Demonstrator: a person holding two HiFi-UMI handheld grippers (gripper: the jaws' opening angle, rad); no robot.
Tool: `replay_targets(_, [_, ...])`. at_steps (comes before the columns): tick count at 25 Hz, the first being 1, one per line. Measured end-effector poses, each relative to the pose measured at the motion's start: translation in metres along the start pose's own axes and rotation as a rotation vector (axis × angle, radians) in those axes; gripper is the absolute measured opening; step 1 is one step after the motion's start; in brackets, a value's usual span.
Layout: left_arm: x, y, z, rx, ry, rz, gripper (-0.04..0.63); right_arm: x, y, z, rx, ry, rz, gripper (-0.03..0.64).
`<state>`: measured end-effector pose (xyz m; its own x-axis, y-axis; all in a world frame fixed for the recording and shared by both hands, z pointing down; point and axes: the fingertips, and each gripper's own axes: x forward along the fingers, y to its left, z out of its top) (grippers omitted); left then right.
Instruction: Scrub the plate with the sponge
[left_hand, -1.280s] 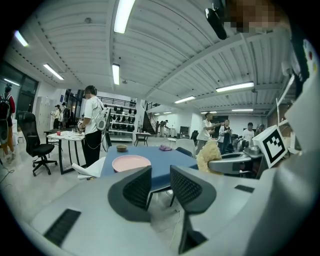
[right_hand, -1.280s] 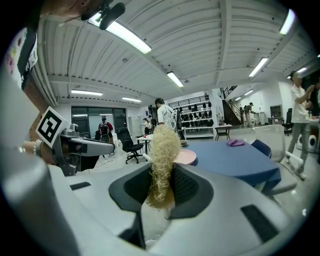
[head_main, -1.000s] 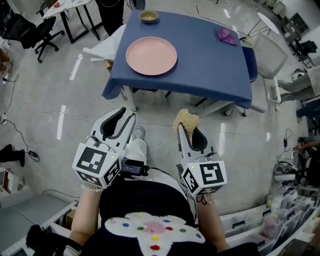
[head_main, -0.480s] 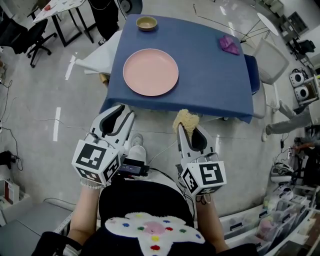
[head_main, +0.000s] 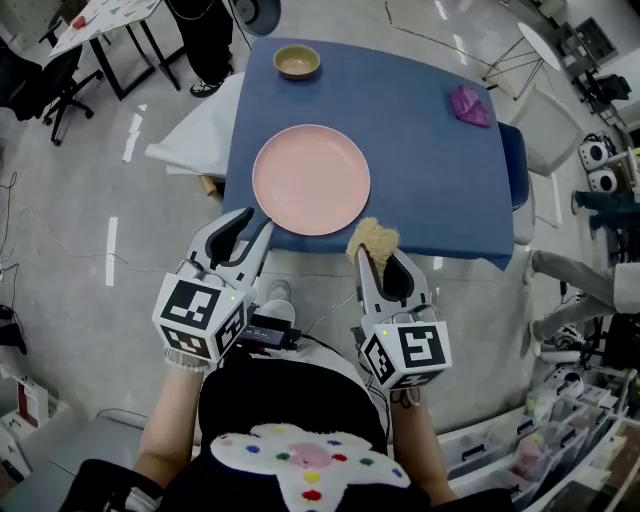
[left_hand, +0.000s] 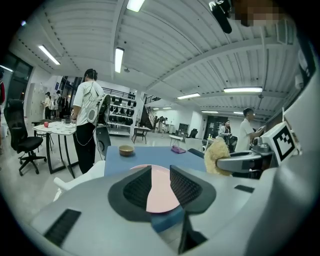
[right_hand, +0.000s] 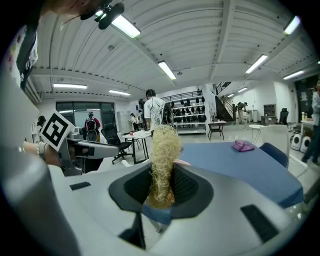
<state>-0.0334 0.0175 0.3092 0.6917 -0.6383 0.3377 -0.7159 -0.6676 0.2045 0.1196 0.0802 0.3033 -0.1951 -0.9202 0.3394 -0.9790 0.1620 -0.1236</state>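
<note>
Plate (head_main: 311, 180) on blue table (head_main: 430, 170); grey floor (head_main: 80, 250) around

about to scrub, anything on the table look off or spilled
Nothing spilled or broken. The pink plate lies flat but close to the blue table's near edge; the bowl stands upright and the purple cloth lies crumpled at the far right.

Tabletop (head_main: 430, 170): plate (head_main: 311, 180) near front edge; bowl (head_main: 297, 62) behind it, far left corner; cloth (head_main: 470, 104) far right; sponge (head_main: 373, 238) just right of plate
</note>
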Motion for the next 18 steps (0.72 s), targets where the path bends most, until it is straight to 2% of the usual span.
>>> replay_targets(11, [0.045, 0.058, -0.007, -0.029, 0.055, -0.024, 0.114, 0.068, 0.001, 0.001, -0.018, 0.048, -0.027, 0.095])
replay_targets(18, [0.058, 0.077, -0.022, -0.048, 0.095, -0.017, 0.115, 0.091, -0.003, -0.002, -0.085, 0.086, -0.038, 0.095])
